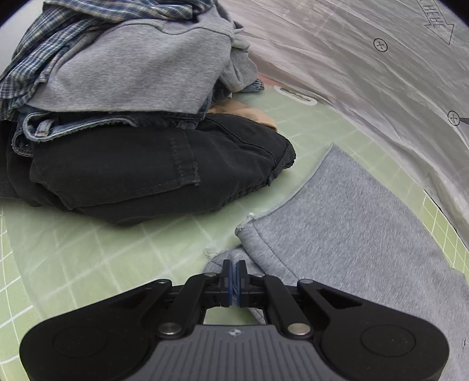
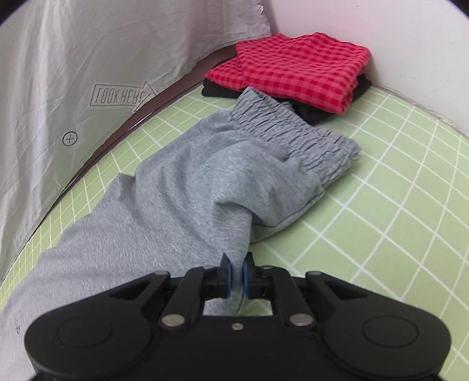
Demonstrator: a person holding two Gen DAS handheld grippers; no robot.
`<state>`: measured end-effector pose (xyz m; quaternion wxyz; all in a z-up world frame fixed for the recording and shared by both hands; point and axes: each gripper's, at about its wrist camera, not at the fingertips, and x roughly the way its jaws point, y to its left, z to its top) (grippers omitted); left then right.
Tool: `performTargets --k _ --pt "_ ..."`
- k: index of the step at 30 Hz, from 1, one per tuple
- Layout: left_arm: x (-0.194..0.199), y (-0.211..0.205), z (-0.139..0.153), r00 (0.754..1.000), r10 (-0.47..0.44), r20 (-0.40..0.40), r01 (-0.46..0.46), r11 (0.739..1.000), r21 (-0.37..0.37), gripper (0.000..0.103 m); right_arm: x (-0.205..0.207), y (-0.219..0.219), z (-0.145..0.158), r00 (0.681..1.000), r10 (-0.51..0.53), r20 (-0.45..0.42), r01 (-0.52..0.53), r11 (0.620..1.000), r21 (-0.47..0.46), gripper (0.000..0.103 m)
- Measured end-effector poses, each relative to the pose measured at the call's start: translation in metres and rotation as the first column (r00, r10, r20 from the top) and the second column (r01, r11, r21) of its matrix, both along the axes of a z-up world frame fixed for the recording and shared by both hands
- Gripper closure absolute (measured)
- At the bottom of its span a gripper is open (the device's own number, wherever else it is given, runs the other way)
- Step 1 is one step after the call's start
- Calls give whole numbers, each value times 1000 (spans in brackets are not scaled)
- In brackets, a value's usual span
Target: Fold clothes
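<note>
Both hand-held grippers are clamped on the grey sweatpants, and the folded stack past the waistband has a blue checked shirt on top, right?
Not quite: the right wrist view shows that top garment is red checked, not blue. Both hand-held grippers do pinch the grey sweatpants.

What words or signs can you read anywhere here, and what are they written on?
"LOOK HERE" inside an arrow outline, on the white sheet hanging behind the table; right wrist view.
"HERE", the end of an arrow cut off by the frame, on that sheet in the left wrist view.
Circled cross marks on the sheet: signs, not words.
Small emblem on the left gripper body: too small to read.
</note>
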<state>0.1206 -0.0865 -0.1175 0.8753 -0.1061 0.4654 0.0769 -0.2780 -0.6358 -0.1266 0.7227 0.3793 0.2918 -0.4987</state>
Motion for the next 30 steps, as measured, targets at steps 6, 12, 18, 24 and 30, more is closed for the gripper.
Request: performTargets --k 6,12,18,24,30 --pt "-69 10 8 994 -102 -25 102 995 15 100 -42 -7 6 999 -22 -38 21 1000 -18 95" --pt "-105 28 -11 993 -84 -80 82 996 -30 99 -59 1 1 995 -37 -89 38 999 15 80" --pt "-105 38 8 994 -104 -37 107 992 67 96 -69 17 1 987 -38 -155 43 999 29 30" --pt "-110 38 27 985 -171 22 170 984 59 78 -41 81 5 940 179 -289 -203 978 -53 14" --pt "-112 8 20 953 -302 3 301 953 43 65 -29 125 -1 911 235 -339 -273 959 -71 13"
